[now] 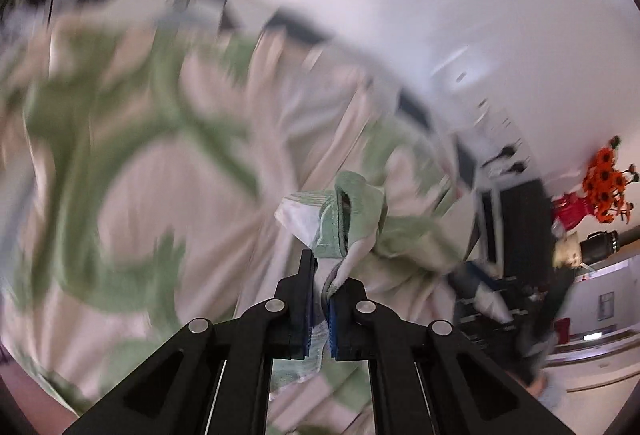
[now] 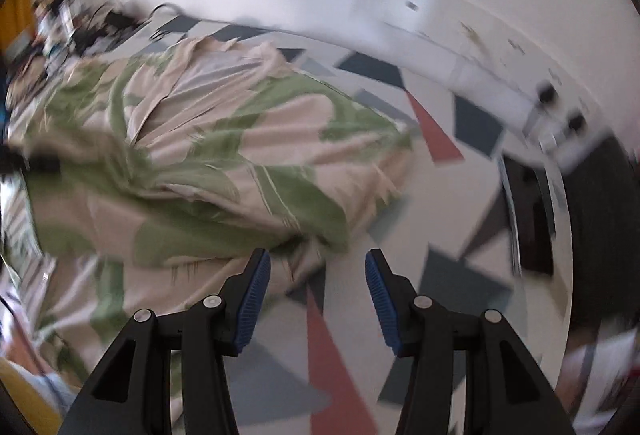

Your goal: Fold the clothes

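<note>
Patterned floor [image 2: 440, 139] under green-leaf sheet [image 2: 192, 163]; left tongs [image 1: 320, 299] pinching sheet fold; right tongs [image 2: 318, 295] spread, nothing between.

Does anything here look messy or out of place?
Yes. The green-and-cream garment lies crumpled and bunched on the patterned surface, not flat. The left gripper pinches a twisted edge of it, while the right gripper is open and empty.
</note>
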A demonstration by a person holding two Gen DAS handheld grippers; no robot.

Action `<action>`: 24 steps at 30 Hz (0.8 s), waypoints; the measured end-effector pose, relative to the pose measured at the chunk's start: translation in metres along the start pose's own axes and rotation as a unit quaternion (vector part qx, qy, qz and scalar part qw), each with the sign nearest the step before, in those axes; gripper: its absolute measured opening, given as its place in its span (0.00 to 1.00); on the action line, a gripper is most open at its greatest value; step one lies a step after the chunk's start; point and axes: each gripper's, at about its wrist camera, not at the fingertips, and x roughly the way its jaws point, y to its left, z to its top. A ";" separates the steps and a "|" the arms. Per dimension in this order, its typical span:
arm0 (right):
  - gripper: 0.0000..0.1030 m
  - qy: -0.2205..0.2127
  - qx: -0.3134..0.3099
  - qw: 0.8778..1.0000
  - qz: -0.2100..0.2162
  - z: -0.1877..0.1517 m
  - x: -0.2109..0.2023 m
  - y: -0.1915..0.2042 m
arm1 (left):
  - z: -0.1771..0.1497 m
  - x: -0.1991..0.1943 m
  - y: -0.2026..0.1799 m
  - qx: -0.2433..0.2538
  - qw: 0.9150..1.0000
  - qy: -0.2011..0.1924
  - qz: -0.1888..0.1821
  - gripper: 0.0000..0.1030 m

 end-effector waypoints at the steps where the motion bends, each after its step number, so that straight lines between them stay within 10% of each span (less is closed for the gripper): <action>1: 0.51 -0.002 -0.003 1.000 0.004 0.005 0.005 0.000 | 0.009 -0.012 -0.009 0.010 1.000 -0.017 0.000 0.05; 4: 0.36 -0.004 -0.001 1.000 0.019 0.021 0.022 -0.004 | 0.035 -0.045 -0.036 0.042 0.996 -0.073 0.005 0.05; 5: 0.07 -0.004 0.003 1.000 0.026 0.025 0.025 -0.005 | 0.040 -0.051 -0.041 0.049 0.995 -0.087 0.006 0.05; 9: 0.05 -0.026 0.042 0.998 0.042 0.025 0.013 -0.022 | 0.044 -0.052 -0.042 0.059 0.992 -0.107 0.028 0.05; 17: 0.05 0.044 0.026 0.998 0.034 -0.037 0.017 -0.016 | -0.024 0.046 0.048 -0.045 0.993 0.103 0.027 0.09; 24: 0.16 0.088 0.074 0.993 0.007 -0.053 0.012 -0.017 | -0.038 0.026 0.090 -0.117 0.987 0.100 -0.054 0.23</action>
